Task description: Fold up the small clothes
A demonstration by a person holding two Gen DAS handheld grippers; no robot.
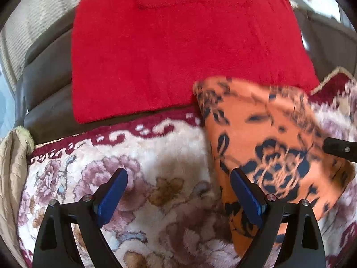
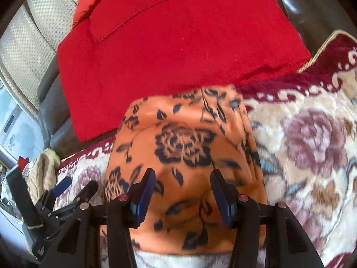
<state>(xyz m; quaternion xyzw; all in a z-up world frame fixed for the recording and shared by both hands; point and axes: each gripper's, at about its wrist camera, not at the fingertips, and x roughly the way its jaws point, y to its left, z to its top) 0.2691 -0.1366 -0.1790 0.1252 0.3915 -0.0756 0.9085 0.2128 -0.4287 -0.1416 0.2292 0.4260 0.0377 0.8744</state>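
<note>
Left gripper [image 1: 179, 195]: matte black curved arms, each capped with a ribbed blue pad, silver round screw heads at the joints. Right gripper [image 2: 182, 193]: same black frame and blue pads, though its pivot screws show red centres.

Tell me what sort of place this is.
Probably a home living room: a plush floral blanket spread over a dark leather sofa, clothes laid on it, an orange floral garment and a folded red one.
</note>
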